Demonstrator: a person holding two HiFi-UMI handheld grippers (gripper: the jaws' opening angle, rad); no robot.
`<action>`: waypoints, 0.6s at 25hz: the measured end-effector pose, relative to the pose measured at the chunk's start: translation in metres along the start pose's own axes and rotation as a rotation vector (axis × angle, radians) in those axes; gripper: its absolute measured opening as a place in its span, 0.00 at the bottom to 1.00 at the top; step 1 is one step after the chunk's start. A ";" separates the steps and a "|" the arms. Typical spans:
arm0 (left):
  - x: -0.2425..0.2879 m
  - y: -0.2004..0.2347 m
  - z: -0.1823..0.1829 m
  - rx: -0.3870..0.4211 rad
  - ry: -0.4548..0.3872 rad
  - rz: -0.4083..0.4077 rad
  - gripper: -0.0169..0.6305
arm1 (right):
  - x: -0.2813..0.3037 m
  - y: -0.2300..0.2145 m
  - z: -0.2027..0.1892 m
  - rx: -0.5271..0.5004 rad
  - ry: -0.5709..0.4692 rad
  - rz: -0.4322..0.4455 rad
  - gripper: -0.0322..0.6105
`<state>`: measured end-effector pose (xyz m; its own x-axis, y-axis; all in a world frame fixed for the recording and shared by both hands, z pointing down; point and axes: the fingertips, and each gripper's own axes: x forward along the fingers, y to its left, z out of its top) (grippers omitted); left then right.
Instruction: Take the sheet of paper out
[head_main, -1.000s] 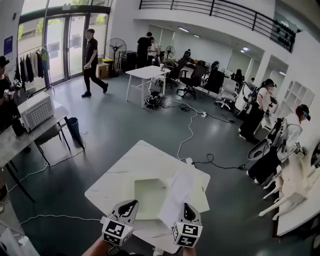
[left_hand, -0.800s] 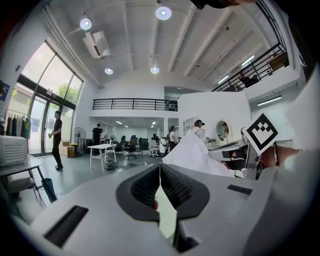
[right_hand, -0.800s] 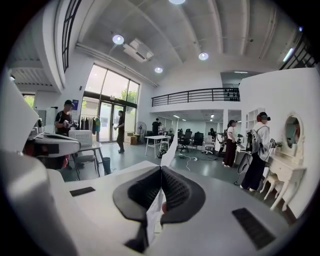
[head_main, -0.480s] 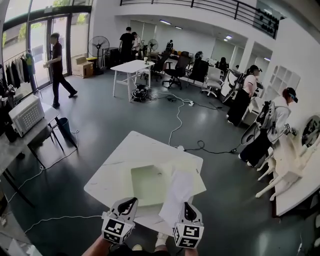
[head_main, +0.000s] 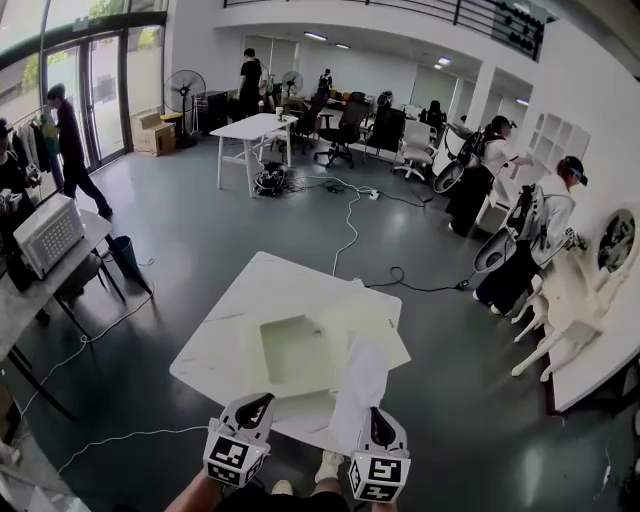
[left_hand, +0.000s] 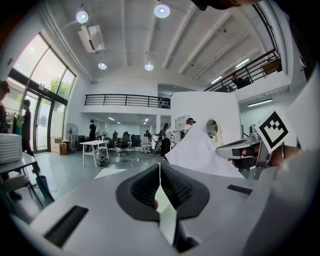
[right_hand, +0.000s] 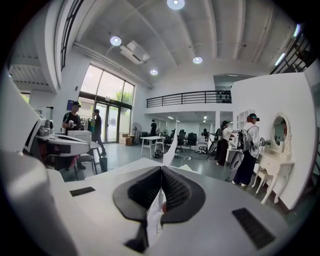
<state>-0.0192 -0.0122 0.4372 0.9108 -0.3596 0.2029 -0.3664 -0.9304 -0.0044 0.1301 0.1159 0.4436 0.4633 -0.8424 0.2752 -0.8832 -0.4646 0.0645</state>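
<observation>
A white sheet of paper (head_main: 358, 385) stands up from my right gripper (head_main: 378, 412), which is shut on its lower edge. The right gripper view shows the sheet edge-on (right_hand: 170, 147), pinched between the pads of that gripper (right_hand: 161, 175). A pale translucent folder (head_main: 292, 352) lies flat on the white table (head_main: 250, 300), apart from the sheet. My left gripper (head_main: 260, 403) hovers at the table's near edge, just short of the folder. Its jaws (left_hand: 159, 172) are closed together, with nothing clearly held. The left gripper view has the paper (left_hand: 200, 152) to the right.
A grey table with a white box (head_main: 45, 235) stands at the left. A white dresser (head_main: 580, 310) and two people are at the right. Cables (head_main: 345, 235) trail over the floor beyond the table. Another white table (head_main: 255, 128) and office chairs stand farther back.
Both grippers have drawn back toward me, and the table with its folder sits farther up the view. The sheet came along in the right gripper. A person at the left walked farther left.
</observation>
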 end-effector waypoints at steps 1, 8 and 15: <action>0.000 0.000 -0.001 0.000 0.000 -0.001 0.06 | -0.002 0.001 -0.001 0.002 -0.001 -0.001 0.08; 0.000 -0.002 -0.001 -0.003 0.003 -0.008 0.06 | -0.009 0.002 -0.005 0.014 0.005 -0.007 0.08; 0.003 -0.004 0.000 -0.002 0.000 -0.016 0.06 | -0.009 -0.001 -0.003 0.016 0.004 -0.012 0.08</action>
<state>-0.0151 -0.0094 0.4375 0.9167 -0.3442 0.2028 -0.3517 -0.9361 0.0006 0.1268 0.1247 0.4441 0.4733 -0.8357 0.2784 -0.8764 -0.4787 0.0529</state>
